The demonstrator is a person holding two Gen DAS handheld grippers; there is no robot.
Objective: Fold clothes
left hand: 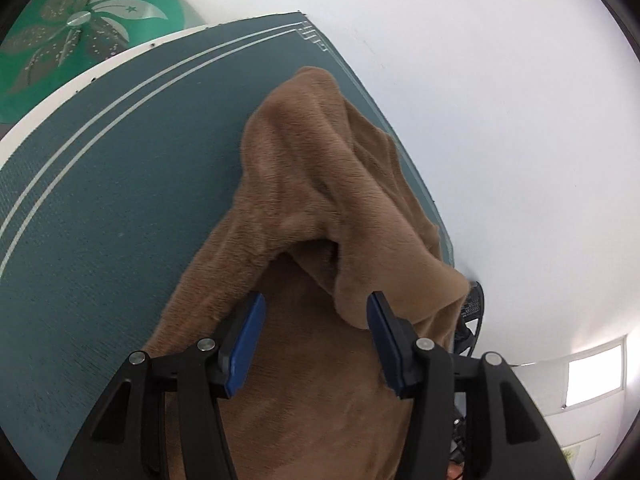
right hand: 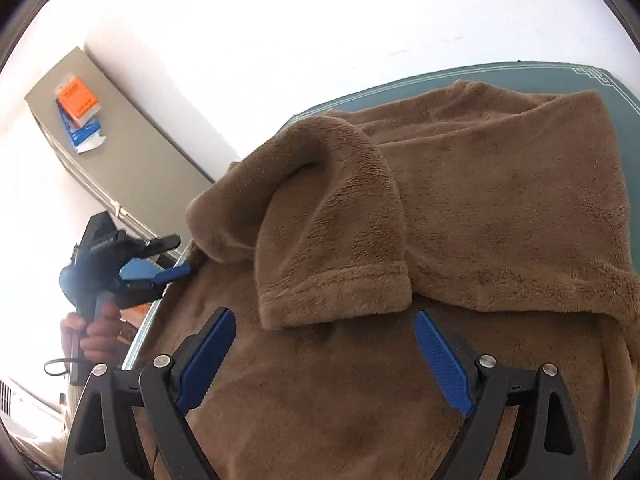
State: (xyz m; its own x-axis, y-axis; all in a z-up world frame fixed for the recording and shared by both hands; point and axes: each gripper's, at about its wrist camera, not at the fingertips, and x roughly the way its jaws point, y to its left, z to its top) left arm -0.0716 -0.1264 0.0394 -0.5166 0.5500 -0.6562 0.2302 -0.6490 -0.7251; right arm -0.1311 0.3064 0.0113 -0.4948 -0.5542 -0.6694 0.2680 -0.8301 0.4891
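A brown fleece garment (right hand: 460, 208) lies spread over the teal mat (left hand: 100, 200) that covers the desk (left hand: 48, 118), with its near part running under both cameras and one side reaching the mat's edge. The folding looks partly done: one sleeve (right hand: 332, 232) is already laid across the body, its cuff (right hand: 336, 296) lying flat just ahead of the right hand-held gripper (right hand: 324, 360), and a further layer of the cloth is doubled over on the far right. The right hand-held gripper hovers over the body of the garment with its blue pads wide apart and nothing between them. The left hand-held gripper (left hand: 316, 340) is also spread wide and holds nothing; a raised, bunched fold of fleece (left hand: 320, 168) hangs just in front of it, with one loose corner drooping beside its right finger. In the right wrist view that same left hand-held gripper (right hand: 176, 256) sits at the garment's left edge, close to the cloth, the person's hand (right hand: 96, 332) around its handle. Judging from this, the side folds have been started but the pile is lumpy: the bunched part needs smoothing and the garment likely needs at least one more fold along its length before it is a neat bundle.
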